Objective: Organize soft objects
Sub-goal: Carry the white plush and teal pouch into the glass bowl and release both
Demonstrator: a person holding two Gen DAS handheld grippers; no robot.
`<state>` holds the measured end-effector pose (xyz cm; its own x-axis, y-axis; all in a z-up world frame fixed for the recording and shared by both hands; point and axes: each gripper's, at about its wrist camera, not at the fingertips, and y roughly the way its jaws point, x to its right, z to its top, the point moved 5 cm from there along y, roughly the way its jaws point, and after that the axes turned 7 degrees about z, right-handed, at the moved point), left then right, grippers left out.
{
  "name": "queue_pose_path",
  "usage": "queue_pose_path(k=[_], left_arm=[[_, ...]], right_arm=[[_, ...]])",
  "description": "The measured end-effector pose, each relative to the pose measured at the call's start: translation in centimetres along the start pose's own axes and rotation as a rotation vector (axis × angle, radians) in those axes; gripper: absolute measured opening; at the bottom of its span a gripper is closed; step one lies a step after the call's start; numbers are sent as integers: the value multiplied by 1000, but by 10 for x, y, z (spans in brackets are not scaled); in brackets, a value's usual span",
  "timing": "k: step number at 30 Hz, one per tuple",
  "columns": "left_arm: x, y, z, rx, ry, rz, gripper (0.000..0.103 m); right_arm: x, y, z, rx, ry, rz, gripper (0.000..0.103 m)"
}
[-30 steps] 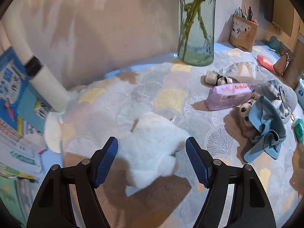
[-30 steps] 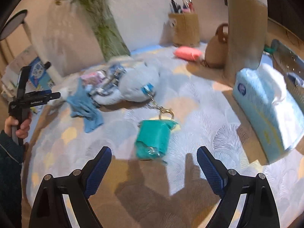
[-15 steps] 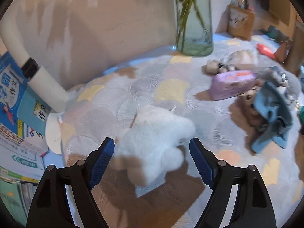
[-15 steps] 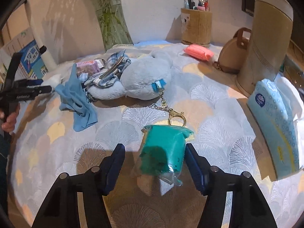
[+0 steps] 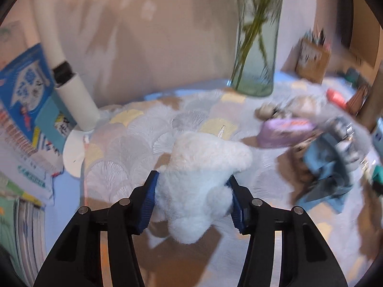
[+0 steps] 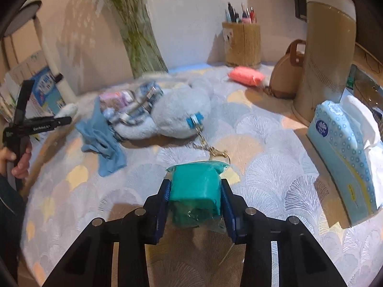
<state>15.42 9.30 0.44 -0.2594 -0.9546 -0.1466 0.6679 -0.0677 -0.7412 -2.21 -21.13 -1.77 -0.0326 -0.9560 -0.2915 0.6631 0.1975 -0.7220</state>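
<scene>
My left claw [image 5: 192,201] has just been closing, and its blue pads [image 5: 149,203] now press into both flanks of the white plush toy [image 5: 203,181], which bulges out between and beyond them. The view is smeared with motion, so I cannot tell whether the toy's far end touches the tabletop [image 5: 124,167], which wears a cloth printed with pale fan shapes. Just past the toy lies a lilac packet [image 5: 284,131], and to its right a blue cloth [image 5: 328,186] draped against a heap of soft things too blurred to sort. Farther back stands a glass vase [image 5: 257,35] holding green stems; to the left, a white tube [image 5: 79,100] leans by blue booklets [image 5: 26,88].

My right claw [image 6: 195,202] has also been closing and now pinches the teal pouch [image 6: 195,186] between its pads, the crinkled clear wrapper showing beneath it. A gold clasp [image 6: 219,153] sits just behind the pouch, its chain running to a blue tag on the grey plush toy [image 6: 182,112], which lies on the cloth mid-table. Striped fabric and a pink packet are piled against that toy's left side, with the blue cloth [image 6: 103,141] spilling forward. A blue tissue pack [image 6: 344,157] stands at the right, near a tall beige canister [image 6: 325,47] and a brown round bag [image 6: 287,76]. A pink pouch [image 6: 246,77] lies before a cork pen holder [image 6: 241,43]. At far left, a hand [image 6: 16,160] grips the other claw's handle.
</scene>
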Motion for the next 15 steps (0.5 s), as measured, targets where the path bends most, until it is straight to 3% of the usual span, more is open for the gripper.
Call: queue_pose_path(k=[7,15], left_arm=[[58,-81,9,144,19,18,51],[163,-194,56,403,65,-49,51]], right_arm=[[1,-38,9,77,22,56,39],[25,-116,62,232,11,34,39]])
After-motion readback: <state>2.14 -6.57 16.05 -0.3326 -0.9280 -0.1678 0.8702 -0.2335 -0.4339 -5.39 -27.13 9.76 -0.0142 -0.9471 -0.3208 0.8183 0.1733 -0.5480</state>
